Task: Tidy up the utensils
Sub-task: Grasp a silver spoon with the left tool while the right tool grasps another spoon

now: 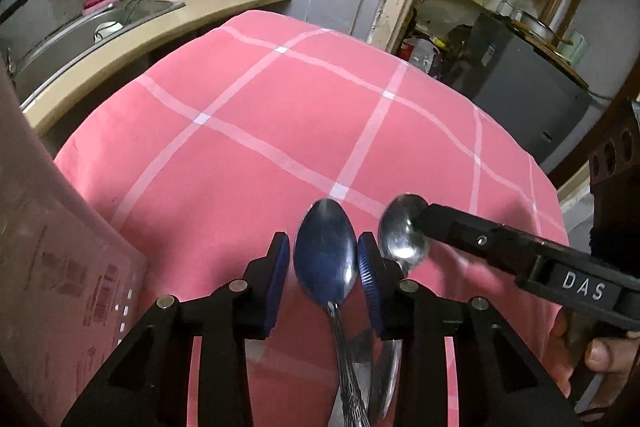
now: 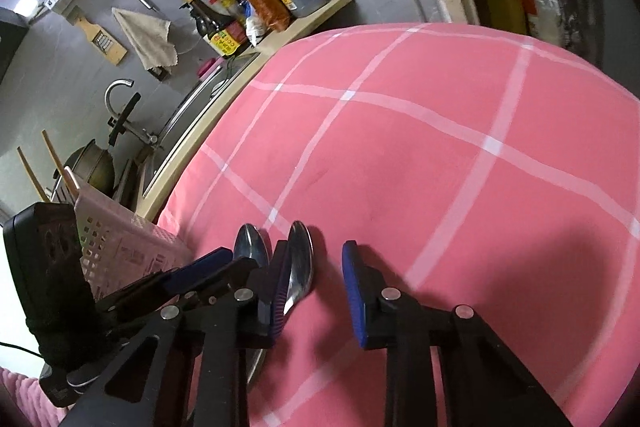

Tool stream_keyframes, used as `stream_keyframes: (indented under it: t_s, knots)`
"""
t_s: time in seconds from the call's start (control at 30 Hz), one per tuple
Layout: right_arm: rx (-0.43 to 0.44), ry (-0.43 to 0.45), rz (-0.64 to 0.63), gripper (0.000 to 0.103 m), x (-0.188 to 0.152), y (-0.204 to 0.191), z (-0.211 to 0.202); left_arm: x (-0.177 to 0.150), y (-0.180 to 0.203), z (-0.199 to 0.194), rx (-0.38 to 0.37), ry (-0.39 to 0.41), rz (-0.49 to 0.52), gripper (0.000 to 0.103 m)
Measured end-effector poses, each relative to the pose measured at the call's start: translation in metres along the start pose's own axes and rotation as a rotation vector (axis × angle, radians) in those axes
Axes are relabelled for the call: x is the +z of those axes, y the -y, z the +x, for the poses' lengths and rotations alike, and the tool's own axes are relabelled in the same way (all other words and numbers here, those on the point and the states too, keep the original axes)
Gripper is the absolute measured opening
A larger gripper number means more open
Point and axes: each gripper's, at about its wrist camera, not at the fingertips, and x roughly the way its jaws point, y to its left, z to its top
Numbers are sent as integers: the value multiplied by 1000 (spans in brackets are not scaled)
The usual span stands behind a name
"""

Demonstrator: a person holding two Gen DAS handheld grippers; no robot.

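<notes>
- Two hand-held grippers converge on a pair of spoons on a pink checked cloth, with a pink basket waiting at 9 o'clock.
- The left gripper straddles the bowl of the near spoon. One pad touches its rim and the other stands just clear, so nothing is clamped yet.
- The right gripper is also unclenched. The second spoon lies against its 9 o'clock pad, with a wide gap to the other.
- Risk: a smooth, rounded bowl is likely to slip out of a squeeze or swivel once lifted.
- Risk: with the second spoon so far off centre, closing would probably shove it across the cloth rather than trap it.
- Risk: the neighbouring fingers sit almost touching, so a small sideways drift could knock one gripper into the other or into the wrong spoon.
- Risk: the handles run under the left gripper beside more cutlery, so a lift may drag a neighbour along.
</notes>
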Motion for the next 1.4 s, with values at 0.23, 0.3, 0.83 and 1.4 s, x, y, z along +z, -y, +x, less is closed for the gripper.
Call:
stream_keyframes:
  t_s: [0.23,0.3,0.83,1.4]
  knots:
    - [15,-33,-5,17,3,1,9,6,-7,6,-13,-29,-44,15]
    - [15,-40,-4,9,4,2,10,7,-9,5,-16,-32,-56,11]
    - [-60,62,57,3,-28,2,-33,6,-4,-7,-153,-59,-48,0]
    - [-94,70,155,3,-58,22,-49,26,-11,10,-263,-195,-88,6]
